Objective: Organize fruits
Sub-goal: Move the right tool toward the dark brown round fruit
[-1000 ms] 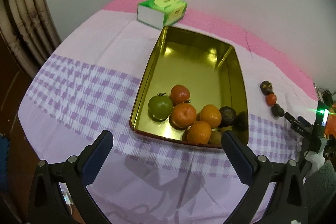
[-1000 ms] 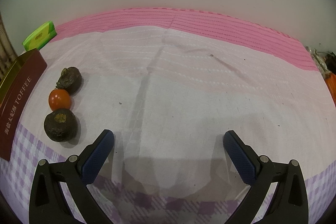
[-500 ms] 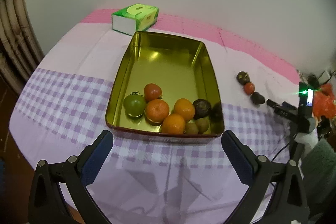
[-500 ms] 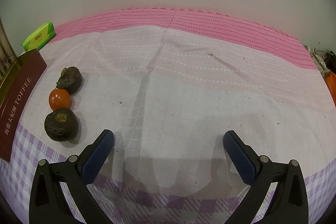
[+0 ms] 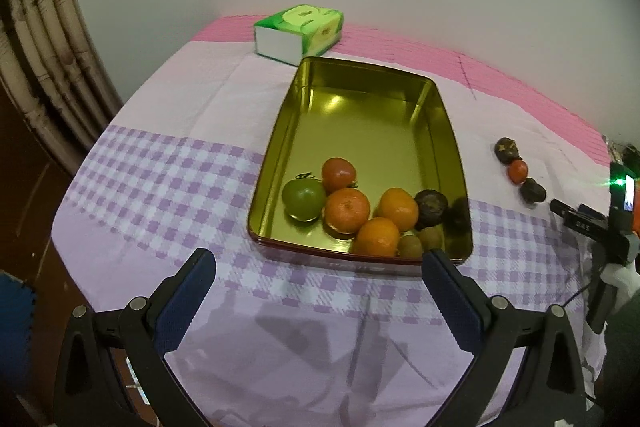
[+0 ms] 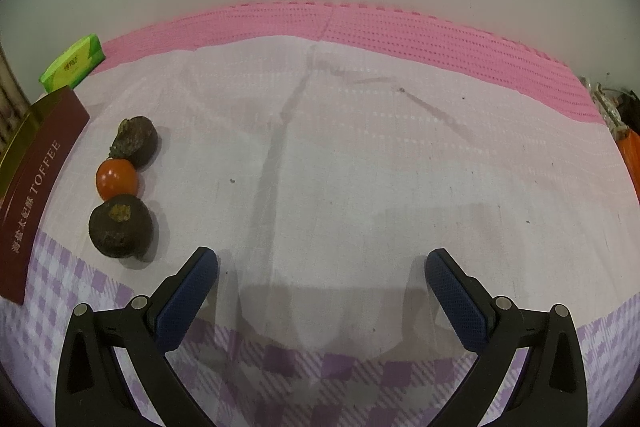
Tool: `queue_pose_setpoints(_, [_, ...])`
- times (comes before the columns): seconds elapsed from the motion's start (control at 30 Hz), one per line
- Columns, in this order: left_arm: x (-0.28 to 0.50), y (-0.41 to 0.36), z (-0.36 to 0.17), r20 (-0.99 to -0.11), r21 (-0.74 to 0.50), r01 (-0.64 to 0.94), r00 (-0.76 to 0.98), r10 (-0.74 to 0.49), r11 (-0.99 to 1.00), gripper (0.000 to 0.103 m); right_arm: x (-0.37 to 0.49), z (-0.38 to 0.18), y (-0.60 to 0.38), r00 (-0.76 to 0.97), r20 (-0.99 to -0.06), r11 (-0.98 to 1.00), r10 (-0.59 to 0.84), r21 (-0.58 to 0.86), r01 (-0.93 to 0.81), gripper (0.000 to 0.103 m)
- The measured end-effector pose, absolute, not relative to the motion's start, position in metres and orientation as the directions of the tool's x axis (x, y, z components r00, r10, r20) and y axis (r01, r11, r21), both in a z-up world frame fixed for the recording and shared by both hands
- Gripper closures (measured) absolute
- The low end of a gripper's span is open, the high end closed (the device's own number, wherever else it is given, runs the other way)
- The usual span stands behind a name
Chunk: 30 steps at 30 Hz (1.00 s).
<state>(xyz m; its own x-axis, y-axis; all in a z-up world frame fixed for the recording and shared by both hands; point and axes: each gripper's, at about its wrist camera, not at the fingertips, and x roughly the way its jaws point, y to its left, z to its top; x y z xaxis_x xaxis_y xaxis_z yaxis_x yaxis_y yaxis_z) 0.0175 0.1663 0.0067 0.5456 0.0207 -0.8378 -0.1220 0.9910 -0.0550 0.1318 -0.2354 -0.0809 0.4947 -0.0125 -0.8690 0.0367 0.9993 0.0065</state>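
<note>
A gold toffee tin [image 5: 360, 115] lies on the cloth and holds several fruits at its near end: a green tomato [image 5: 304, 199], a red tomato [image 5: 338, 174], three oranges [image 5: 346, 210], a dark fruit [image 5: 431, 203] and small kiwis [image 5: 430, 237]. My left gripper [image 5: 318, 267] hovers open just in front of the tin, empty. Right of the tin a row lies on the cloth: a dark fruit [image 6: 135, 140], a small red tomato [image 6: 117, 179] and another dark fruit [image 6: 120, 231]. My right gripper [image 6: 322, 267] is open and empty, to the right of that row.
A green tissue box [image 5: 298, 33] stands behind the tin near the wall. The tin's maroon side [image 6: 36, 195] shows at the left of the right wrist view. The other gripper tool [image 5: 600, 227] sits at the table's right edge. Bamboo poles [image 5: 48, 67] stand left.
The left gripper's view has shifted: it pulled back from the tin, then came closer again. The right gripper edged slightly forward. No fruit moved.
</note>
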Motion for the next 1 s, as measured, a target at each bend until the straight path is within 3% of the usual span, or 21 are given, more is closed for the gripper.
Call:
queue_pose_setpoints(0.53, [0.018,0.175,0.007,-0.838,0.021,-0.217,0.529,0.136,0.976,0.001,0.117,-0.078,-0.231,0.445,-0.893,0.991,-0.065,-0.006,0.132,0.000])
queue_pose_setpoints(0.83, [0.020,0.183,0.006,-0.842,0.001,-0.250,0.523,0.136,0.968,0.001,0.110,-0.050,-0.175,0.512,-0.858,0.998,0.045,0.016,-0.061,0.001])
queue_pose_setpoints(1.0, [0.019,0.185,0.006,-0.839,-0.002,-0.258,0.527,0.139,0.966,0.001,0.118,-0.047,-0.151,0.494,-0.865,0.991,0.094,0.036,-0.126,0.014])
